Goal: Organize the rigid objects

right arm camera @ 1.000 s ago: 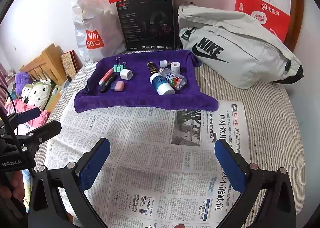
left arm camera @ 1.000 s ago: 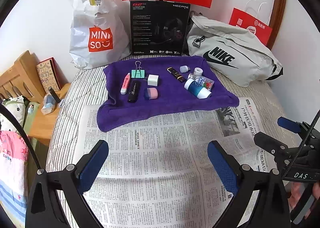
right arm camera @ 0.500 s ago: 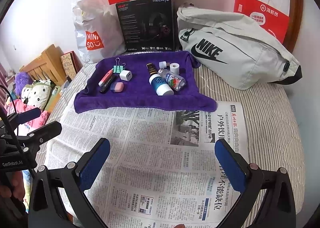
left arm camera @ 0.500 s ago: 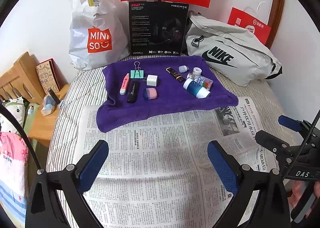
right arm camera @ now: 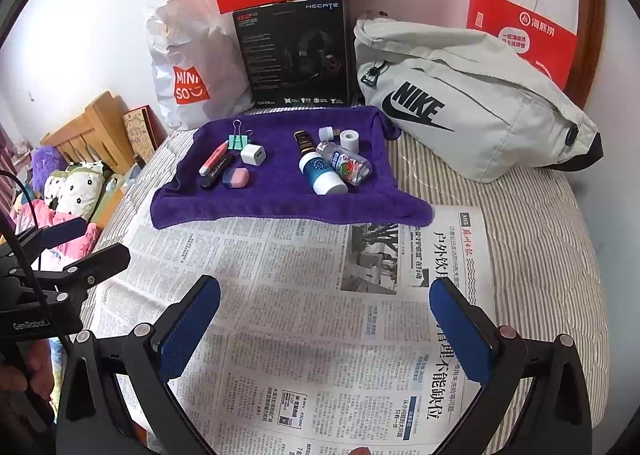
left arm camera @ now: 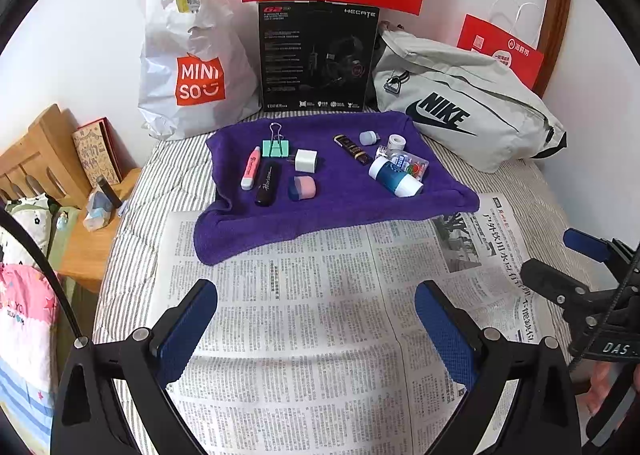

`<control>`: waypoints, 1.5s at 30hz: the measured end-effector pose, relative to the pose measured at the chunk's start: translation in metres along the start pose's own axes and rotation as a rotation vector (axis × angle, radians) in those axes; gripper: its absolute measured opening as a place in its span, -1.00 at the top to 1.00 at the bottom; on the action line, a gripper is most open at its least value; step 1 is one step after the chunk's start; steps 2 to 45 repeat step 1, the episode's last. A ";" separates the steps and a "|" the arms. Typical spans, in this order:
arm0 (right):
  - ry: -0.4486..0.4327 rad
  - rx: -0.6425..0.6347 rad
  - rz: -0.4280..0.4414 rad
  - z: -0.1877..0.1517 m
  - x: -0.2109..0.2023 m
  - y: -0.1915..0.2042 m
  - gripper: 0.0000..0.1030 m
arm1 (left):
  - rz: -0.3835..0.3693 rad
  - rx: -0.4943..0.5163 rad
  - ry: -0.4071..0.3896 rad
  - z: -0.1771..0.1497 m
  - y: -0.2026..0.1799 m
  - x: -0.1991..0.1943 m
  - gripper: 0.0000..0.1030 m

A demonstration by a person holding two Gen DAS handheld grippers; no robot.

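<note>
As a second ago, both tongs [left arm camera: 316, 319] [right arm camera: 326, 321] released, empty above newspaper [left arm camera: 304, 295].

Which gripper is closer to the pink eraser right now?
Left, though only slightly. The left gripper hovers over the newspaper almost straight in front of the pink eraser. The right gripper sits farther right, with the eraser up and to its left.
</note>
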State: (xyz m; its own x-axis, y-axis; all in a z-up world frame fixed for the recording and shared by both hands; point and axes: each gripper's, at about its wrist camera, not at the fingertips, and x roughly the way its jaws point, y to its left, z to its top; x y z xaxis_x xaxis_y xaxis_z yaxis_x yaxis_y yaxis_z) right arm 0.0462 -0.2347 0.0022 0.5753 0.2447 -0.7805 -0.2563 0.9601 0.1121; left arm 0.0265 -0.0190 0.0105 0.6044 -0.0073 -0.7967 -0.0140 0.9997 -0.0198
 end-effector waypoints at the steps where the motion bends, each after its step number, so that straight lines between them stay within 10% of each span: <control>1: -0.001 0.000 0.003 0.000 0.000 0.000 -1.00 | 0.001 0.003 0.000 0.000 0.000 0.001 -0.94; 45: -0.001 0.000 0.003 0.000 0.000 0.000 -1.00 | 0.001 0.003 0.000 0.000 0.000 0.001 -0.94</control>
